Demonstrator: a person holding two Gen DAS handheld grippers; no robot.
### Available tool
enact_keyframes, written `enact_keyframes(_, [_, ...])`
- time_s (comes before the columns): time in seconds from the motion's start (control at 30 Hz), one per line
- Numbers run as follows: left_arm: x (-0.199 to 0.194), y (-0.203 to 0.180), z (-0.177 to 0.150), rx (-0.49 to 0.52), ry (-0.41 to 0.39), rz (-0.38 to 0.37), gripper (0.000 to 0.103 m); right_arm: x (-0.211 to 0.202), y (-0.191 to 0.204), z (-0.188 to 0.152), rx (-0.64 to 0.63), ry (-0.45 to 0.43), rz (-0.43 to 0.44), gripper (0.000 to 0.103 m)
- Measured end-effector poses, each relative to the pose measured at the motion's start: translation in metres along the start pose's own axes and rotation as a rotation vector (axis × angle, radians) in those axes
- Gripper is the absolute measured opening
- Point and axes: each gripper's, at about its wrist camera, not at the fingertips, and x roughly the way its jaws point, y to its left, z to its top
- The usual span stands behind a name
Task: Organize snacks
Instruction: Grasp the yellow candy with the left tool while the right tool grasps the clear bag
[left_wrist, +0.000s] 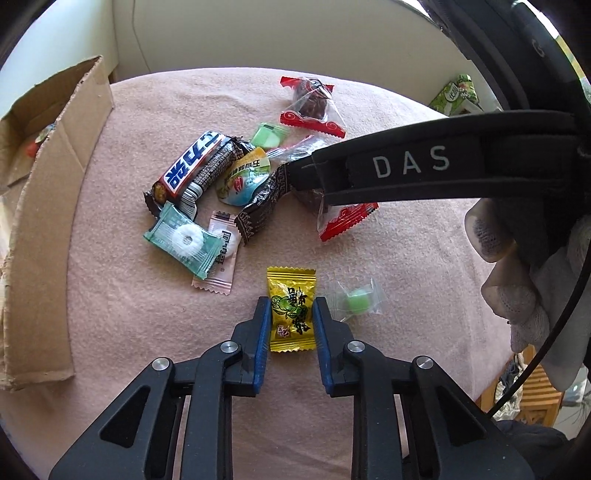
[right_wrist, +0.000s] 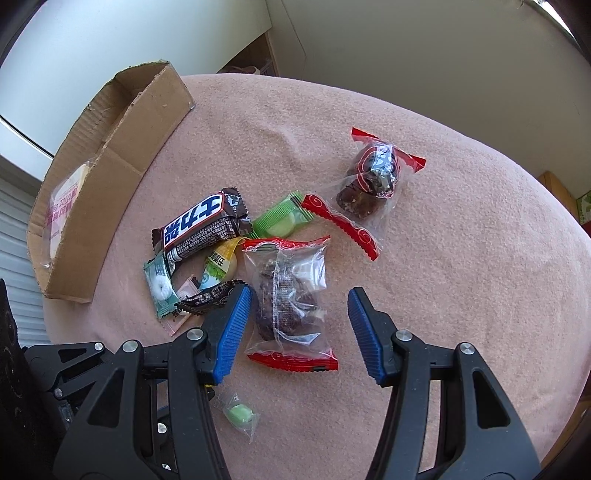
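On the pink cloth lies a yellow wrapped candy (left_wrist: 291, 291) with green print. My left gripper (left_wrist: 291, 302) is shut on it, the blue pads pressing its two long sides. A clear bag with red ends (right_wrist: 288, 314), holding dark brown pieces, lies between the fingers of my right gripper (right_wrist: 300, 291). That gripper is open: the left pad is close to the bag and the right pad stands well clear of it. The right tool's black body (left_wrist: 406, 166) crosses the left wrist view above that bag.
A cardboard box (right_wrist: 110, 155) stands at the left with a packet inside. A chocolate bar (right_wrist: 201, 225), a ring mint packet (left_wrist: 184, 240), a green wrapper (right_wrist: 280, 221) and a second red-ended bag (right_wrist: 369, 181) lie nearby. A small green candy (left_wrist: 356, 299) lies beside the yellow one. A gloved hand (left_wrist: 517, 295) is at right.
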Motion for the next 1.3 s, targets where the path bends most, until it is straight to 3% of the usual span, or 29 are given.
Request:
enact_keyframes(0.07, [0.001,-0.001,0.000,0.007,-0.007,0.005,0.020,0.004,0.000,-0.002,-0.009,0.009,-0.012,0.057])
enact_keyframes(0.17, [0.000,0.000,-0.003,0.005,-0.015,0.004,0.019,0.011,0.003,-0.003,-0.016,0.029,-0.003,0.041])
enact_keyframes(1.0, [-0.012,0.014,-0.008,-0.041,-0.037,-0.029,0.011,-0.022,-0.014,-0.027,0.012,-0.045,0.000,0.039])
enact_keyframes(1.2, [-0.006,0.016,-0.004,-0.033,-0.005,-0.054,0.012,-0.031,-0.012,-0.027,0.010,-0.055,0.003,0.039])
enact_keyframes(1.3, [-0.002,0.013,-0.002,-0.029,-0.002,-0.030,0.017,-0.031,-0.013,-0.026,0.023,-0.055,0.010,0.039])
